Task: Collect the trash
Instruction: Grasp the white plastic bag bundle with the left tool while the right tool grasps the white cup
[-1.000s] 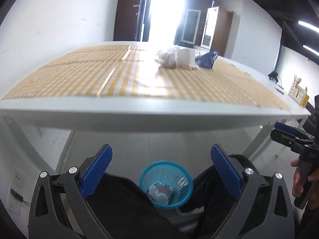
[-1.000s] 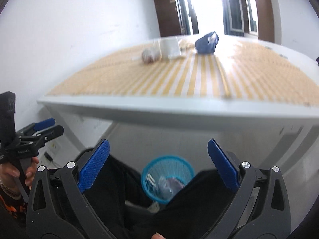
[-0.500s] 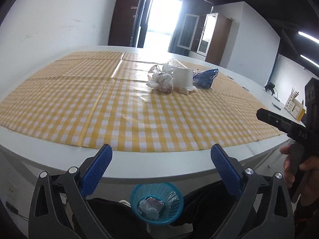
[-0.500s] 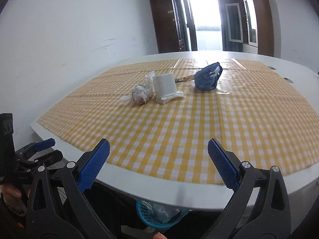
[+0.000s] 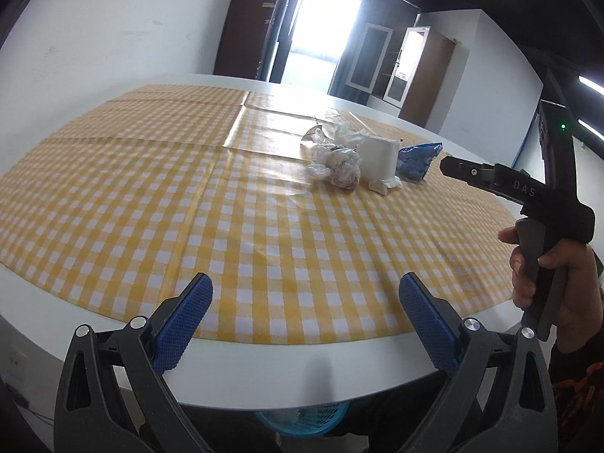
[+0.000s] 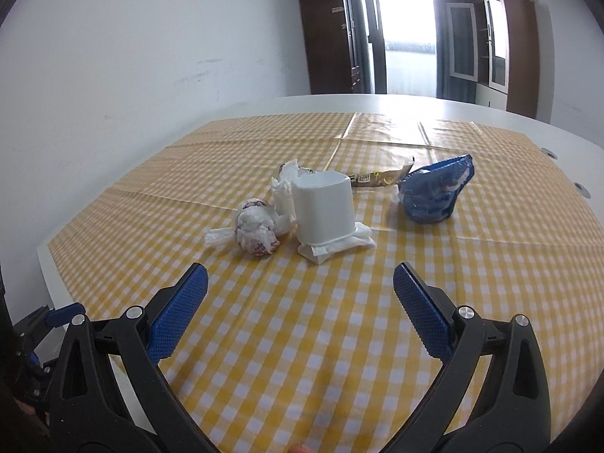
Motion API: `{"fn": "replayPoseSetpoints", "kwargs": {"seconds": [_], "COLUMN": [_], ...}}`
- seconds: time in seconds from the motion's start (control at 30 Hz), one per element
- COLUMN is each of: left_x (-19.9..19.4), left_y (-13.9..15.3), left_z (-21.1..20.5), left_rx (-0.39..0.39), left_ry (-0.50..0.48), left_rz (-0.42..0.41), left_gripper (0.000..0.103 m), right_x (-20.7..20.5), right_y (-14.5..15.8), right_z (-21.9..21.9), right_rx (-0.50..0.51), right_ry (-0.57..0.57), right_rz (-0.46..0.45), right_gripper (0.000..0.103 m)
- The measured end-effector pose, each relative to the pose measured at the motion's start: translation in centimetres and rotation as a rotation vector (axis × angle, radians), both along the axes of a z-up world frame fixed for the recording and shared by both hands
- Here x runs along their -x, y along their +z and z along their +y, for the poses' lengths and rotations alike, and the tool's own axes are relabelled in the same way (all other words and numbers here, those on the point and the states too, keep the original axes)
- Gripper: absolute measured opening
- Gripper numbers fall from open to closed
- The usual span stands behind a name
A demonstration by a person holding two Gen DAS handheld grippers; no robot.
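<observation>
A small heap of trash lies mid-table on the yellow checked cloth (image 6: 377,332): a crumpled plastic ball (image 6: 256,232), a white cup (image 6: 324,207) standing on a folded napkin (image 6: 339,247), a blue crumpled bag (image 6: 434,192) and a brown wrapper (image 6: 381,179). In the left wrist view the same ball (image 5: 341,166), cup (image 5: 377,160) and bag (image 5: 419,158) sit far ahead. My right gripper (image 6: 300,292) is open, just short of the cup. My left gripper (image 5: 305,302) is open over the table's near edge. The blue basket (image 5: 302,419) peeks out under the table.
A hand holds the right gripper's handle (image 5: 543,222) at the right of the left wrist view. White walls, a bright doorway (image 6: 404,34) and brown cabinets (image 6: 521,53) stand beyond the table (image 5: 264,373).
Both grippers have risen from the basket under the table to above the tabletop and moved forward toward the trash. Both stay open.
</observation>
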State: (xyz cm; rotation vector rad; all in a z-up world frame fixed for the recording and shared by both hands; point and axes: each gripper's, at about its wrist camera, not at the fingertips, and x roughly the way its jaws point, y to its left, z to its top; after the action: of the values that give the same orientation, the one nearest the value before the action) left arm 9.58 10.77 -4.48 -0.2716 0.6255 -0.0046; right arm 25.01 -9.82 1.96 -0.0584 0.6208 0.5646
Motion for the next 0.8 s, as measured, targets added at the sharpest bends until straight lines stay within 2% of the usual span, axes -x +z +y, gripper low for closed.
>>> {"fn": "replayPoseSetpoints", "kwargs": {"seconds": [0.17,0.3,0.4,0.53,0.67,0.73,0.77,0.8], "left_x": [-0.8,-2.2,-3.6,-6.7,-10.1,-11.7,-12.4,-13.5], "left_y": [0.0,0.0,0.2,1.4,2.8,2.9,2.8,2.7], "left_z": [0.7,1.5,1.3,0.9,0.2,-0.2,-0.3,-0.4], "left_rx": [-0.018,0.015,0.018,0.021,-0.034,-0.057,-0.062,-0.068], "left_ry": [0.024,0.043,0.043,0.032,0.025,0.017,0.015,0.010], "left_rz": [-0.004,0.008,0.015,0.015,0.021,0.037,0.046,0.065], "left_gripper": [0.097,0.097,0.097,0.097,0.097,0.097,0.097,0.097], "right_x": [-3.5,-6.4,-8.8,-12.0,-12.8,-13.0,-13.1,-13.2], "right_y": [0.0,-0.5,-1.0,-2.3,-3.5,-4.0,-4.1,-4.2], "right_z": [1.4,2.8,3.5,4.4,4.4,3.8,3.5,3.3], "right_rx": [0.016,0.054,0.049,0.049,0.036,0.039,0.024,0.008], "right_ry": [0.015,0.031,0.036,0.061,0.061,0.053,0.052,0.054], "right_rz": [0.012,0.024,0.043,0.096,0.130,0.157,0.173,0.188], "right_gripper": [0.094,0.094,0.087,0.084,0.066,0.065,0.059,0.059]}}
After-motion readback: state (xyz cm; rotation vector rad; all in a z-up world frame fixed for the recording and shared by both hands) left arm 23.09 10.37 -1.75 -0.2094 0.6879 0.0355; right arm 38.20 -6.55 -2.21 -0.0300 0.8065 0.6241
